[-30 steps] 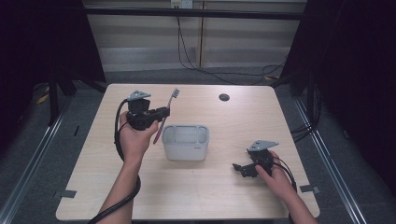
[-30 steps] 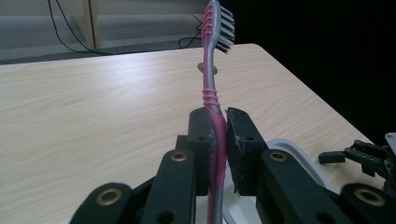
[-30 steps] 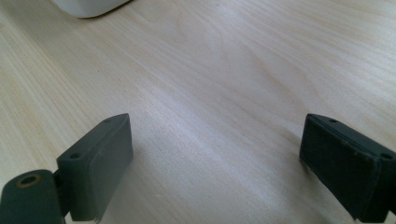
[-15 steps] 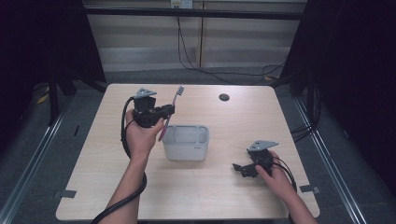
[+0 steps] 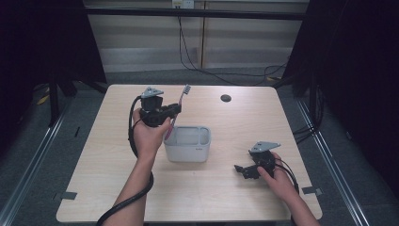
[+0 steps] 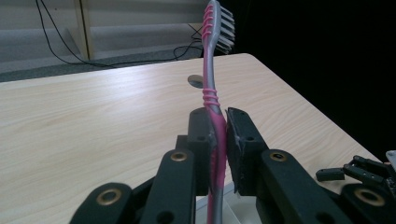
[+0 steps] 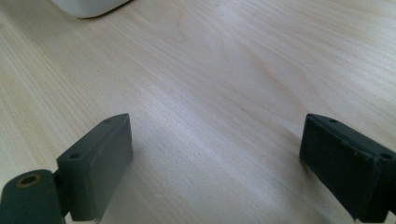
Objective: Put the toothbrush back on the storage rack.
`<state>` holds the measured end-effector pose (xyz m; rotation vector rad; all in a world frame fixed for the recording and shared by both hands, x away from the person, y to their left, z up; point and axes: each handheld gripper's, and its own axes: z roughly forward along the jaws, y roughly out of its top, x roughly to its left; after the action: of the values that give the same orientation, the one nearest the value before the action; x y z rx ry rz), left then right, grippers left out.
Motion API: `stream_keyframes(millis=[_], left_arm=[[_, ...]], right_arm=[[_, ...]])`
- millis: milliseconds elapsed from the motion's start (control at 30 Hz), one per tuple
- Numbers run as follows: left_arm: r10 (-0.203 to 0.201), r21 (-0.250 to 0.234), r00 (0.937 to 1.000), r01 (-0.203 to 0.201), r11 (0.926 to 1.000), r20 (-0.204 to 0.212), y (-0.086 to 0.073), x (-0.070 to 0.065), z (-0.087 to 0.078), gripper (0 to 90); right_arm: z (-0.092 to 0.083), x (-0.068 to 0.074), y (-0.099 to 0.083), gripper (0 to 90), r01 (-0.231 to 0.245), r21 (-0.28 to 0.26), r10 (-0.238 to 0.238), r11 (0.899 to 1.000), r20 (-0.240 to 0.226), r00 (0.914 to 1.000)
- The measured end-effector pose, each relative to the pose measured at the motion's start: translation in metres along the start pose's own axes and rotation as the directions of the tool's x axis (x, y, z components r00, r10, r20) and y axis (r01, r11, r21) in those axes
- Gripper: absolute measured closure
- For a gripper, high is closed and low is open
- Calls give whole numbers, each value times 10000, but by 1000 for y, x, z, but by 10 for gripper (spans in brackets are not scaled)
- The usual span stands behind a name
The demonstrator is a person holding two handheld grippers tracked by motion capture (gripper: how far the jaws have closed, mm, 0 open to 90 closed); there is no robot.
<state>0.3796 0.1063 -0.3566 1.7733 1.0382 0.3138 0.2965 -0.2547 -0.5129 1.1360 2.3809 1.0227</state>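
Two grippers, one toothbrush, one bin, one surface.

Surface (image 5: 94, 188): pale wood grain, rounded corners. A small dark round disc (image 5: 226, 98) sits near its far edge, at about 1 o'clock from the centre.

Bin (image 5: 187, 144): white, rectangular, open-topped, with an inner divider visible; stands near the centre of the surface. Its corner (image 7: 88, 7) shows at the top of the right gripper view.

Left gripper (image 5: 173, 109): held above the surface by the left hand (image 5: 147, 137), at about 10 o'clock from the bin, its black cable looping down along the forearm. Jaws are closed on the toothbrush, clamping the pink handle between the two pads, as seen in the left gripper view (image 6: 219, 140).

Toothbrush (image 5: 178, 107): pink and grey handle, bristle head uppermost and leaning toward 1 o'clock; lower end of the handle reaches down to the bin's near-left corner, whether inside it or just over the rim cannot be told. In the left gripper view the toothbrush (image 6: 211, 70) stands upright, bristles facing right.

Right gripper (image 5: 242, 170): low at the surface, at about 4 o'clock from the bin and well apart from it, held by the right hand (image 5: 277, 181). Jaws spread wide and empty, with bare wood between them in the right gripper view (image 7: 212, 168).
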Motion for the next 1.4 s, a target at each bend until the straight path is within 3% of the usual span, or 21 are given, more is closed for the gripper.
stream_keyframes(millis=[600,1400], left_arm=[[79,-66,10000,-79,9999,-19,-2,1,7,806],[-7,-382,9998,0,9993,-191,-20,8,9,805]], right_arm=[[0,0,0,89,-16,4,16,10000,-5,10000],[0,0,0,89,-16,4,16,10000,-5,10000]])
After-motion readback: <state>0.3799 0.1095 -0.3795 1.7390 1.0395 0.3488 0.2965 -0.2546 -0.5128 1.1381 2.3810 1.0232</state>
